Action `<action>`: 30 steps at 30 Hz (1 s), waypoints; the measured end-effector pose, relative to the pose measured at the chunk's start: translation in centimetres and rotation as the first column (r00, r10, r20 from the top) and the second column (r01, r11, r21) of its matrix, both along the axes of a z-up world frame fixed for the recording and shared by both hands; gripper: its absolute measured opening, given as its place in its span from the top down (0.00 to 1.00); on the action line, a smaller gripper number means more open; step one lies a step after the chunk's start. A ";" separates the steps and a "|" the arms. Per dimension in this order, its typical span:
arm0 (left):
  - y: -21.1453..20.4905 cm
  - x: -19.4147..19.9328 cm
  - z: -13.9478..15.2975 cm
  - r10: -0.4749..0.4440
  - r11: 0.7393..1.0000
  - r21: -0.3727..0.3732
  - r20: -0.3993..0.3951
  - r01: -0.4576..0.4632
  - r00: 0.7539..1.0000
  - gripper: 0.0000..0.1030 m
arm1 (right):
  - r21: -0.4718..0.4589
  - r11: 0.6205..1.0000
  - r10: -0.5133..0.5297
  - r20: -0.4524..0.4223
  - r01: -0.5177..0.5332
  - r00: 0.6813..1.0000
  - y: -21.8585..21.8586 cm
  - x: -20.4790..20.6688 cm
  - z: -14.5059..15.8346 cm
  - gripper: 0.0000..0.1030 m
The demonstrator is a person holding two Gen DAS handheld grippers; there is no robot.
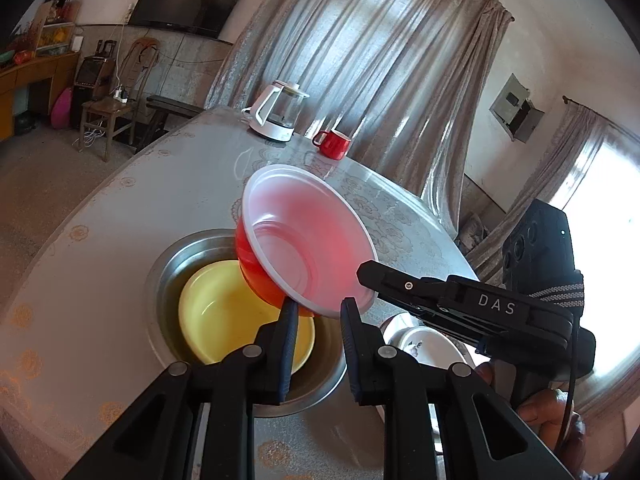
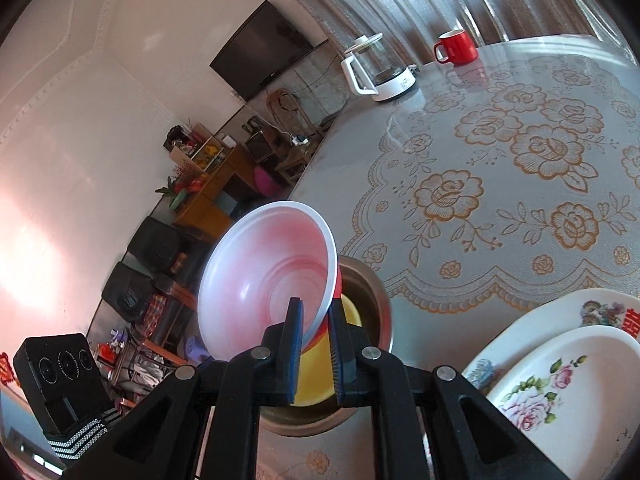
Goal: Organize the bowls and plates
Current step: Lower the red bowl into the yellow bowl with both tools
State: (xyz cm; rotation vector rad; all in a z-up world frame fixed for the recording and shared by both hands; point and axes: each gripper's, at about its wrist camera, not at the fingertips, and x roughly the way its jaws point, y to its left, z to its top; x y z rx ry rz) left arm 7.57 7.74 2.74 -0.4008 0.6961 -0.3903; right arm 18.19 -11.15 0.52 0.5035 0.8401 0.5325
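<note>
A red bowl [image 1: 308,236] with a white inside hangs tilted above a yellow bowl [image 1: 224,312], which lies in a steel basin [image 1: 168,264]. My right gripper [image 2: 316,316] is shut on the red bowl's [image 2: 268,276] rim, one finger inside and one outside. It comes in from the right in the left wrist view [image 1: 366,276]. My left gripper [image 1: 320,304] sits just below the red bowl with a narrow gap between its fingers. The bowl's lower rim runs across that gap beyond the tips, and nothing is clamped between the pads.
Two flowered white plates [image 2: 560,380] are stacked on the table at the right, close to the basin [image 2: 376,288]. At the far edge stand a glass kettle [image 2: 380,68] and a red mug [image 2: 456,46]. A flower-patterned cloth [image 2: 500,184] covers the table.
</note>
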 end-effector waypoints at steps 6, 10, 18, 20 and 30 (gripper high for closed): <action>1.6 -0.3 -1.6 0.029 0.999 -0.023 -0.043 -0.030 0.999 0.79 | -0.037 0.999 0.038 -0.037 -0.040 0.999 1.7 -0.2 -1.3 0.89; 1.9 -0.3 -2.5 0.036 0.999 -0.025 -0.064 -0.038 0.997 0.79 | -0.079 0.995 0.050 -0.067 -0.055 0.997 2.5 -0.4 -2.1 0.89; 2.2 -0.2 -3.6 0.039 0.998 -0.035 -0.094 -0.043 0.995 0.79 | -0.110 0.992 0.049 -0.121 -0.063 0.991 3.1 -0.3 -3.5 0.86; 2.2 -0.1 -3.8 0.040 0.999 -0.032 -0.100 -0.044 0.994 0.79 | -0.109 0.992 0.049 -0.123 -0.063 0.991 3.1 -0.5 -3.5 0.86; 2.6 0.2 -4.7 0.053 0.998 -0.029 -0.123 -0.057 0.991 0.79 | -0.103 0.993 0.048 -0.140 -0.062 0.989 3.1 -0.9 -4.1 0.78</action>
